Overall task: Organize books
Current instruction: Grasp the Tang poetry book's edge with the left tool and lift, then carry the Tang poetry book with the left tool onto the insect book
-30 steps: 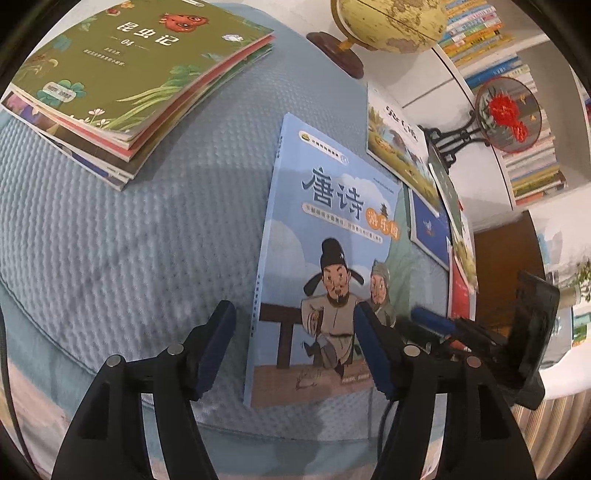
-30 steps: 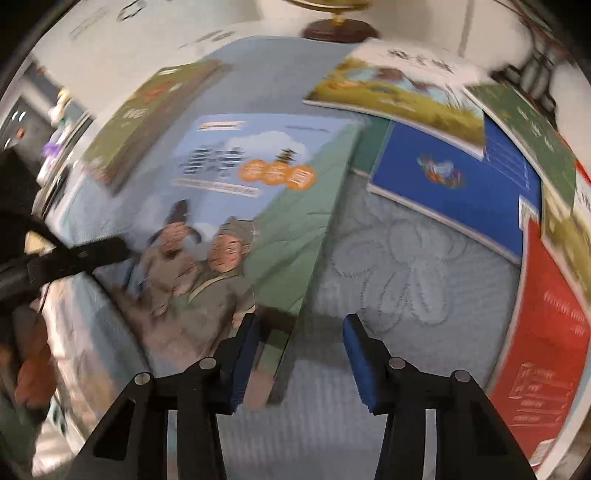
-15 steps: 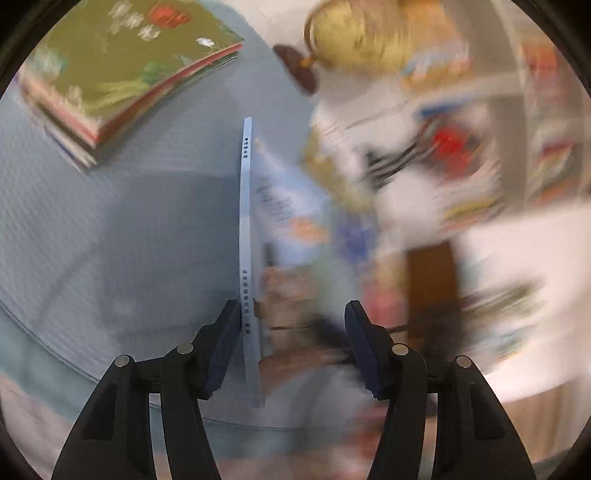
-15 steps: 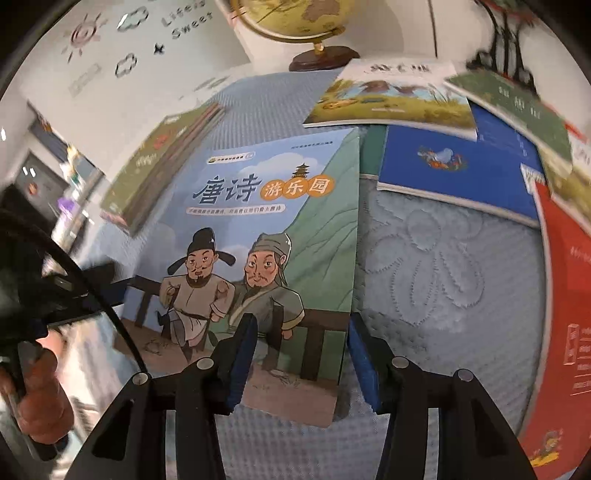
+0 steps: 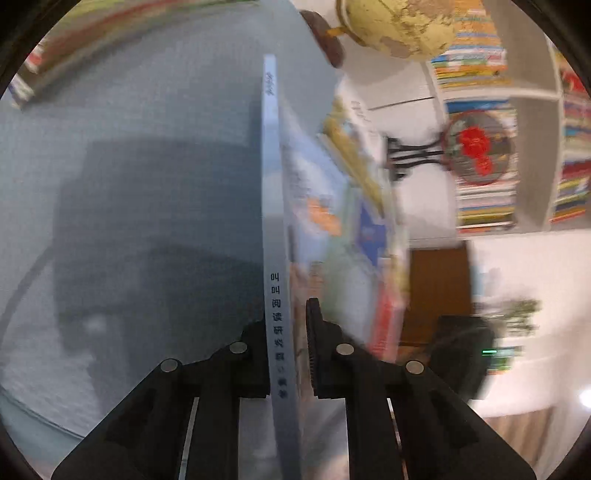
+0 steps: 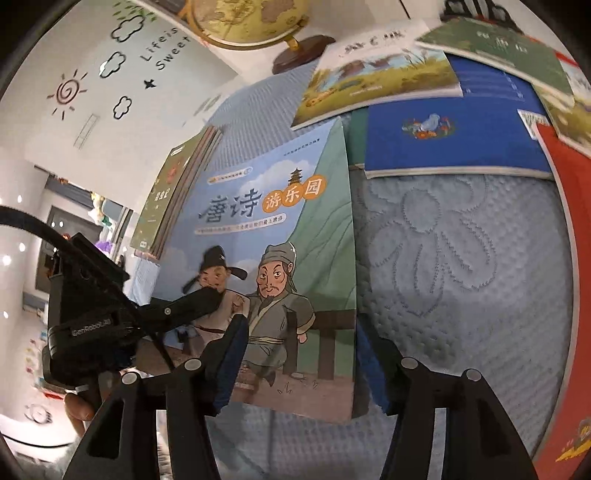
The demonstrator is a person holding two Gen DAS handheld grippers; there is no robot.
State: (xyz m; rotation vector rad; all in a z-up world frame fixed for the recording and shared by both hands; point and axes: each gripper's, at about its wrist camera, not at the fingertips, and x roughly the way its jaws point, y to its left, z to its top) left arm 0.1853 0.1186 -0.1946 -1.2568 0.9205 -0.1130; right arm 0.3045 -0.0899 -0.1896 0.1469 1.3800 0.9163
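A light-blue picture book (image 6: 280, 229) with two cartoon men on its cover is tilted up off the quilted blue cloth (image 6: 461, 277). My left gripper (image 5: 286, 354) is shut on the book's spine (image 5: 275, 229), which runs straight up between its jaws. From the right wrist view the left gripper (image 6: 207, 299) pinches the book's left edge. My right gripper (image 6: 301, 365) is open and its jaws are opening. The book's lower right corner lies between its fingers, one pad (image 6: 231, 362) in front of the cover.
A stack of books with a green cover (image 6: 173, 192) lies beyond the held book. Blue (image 6: 454, 140), meadow-print (image 6: 380, 81), green (image 6: 498, 48) and red (image 6: 576, 258) books lie spread on the right. A globe (image 5: 399, 26) and a full bookshelf (image 5: 480, 110) stand behind.
The book went from lying flat to standing on its edge. My left gripper closed on its spine. My right gripper's jaws spread wider around the lower right corner.
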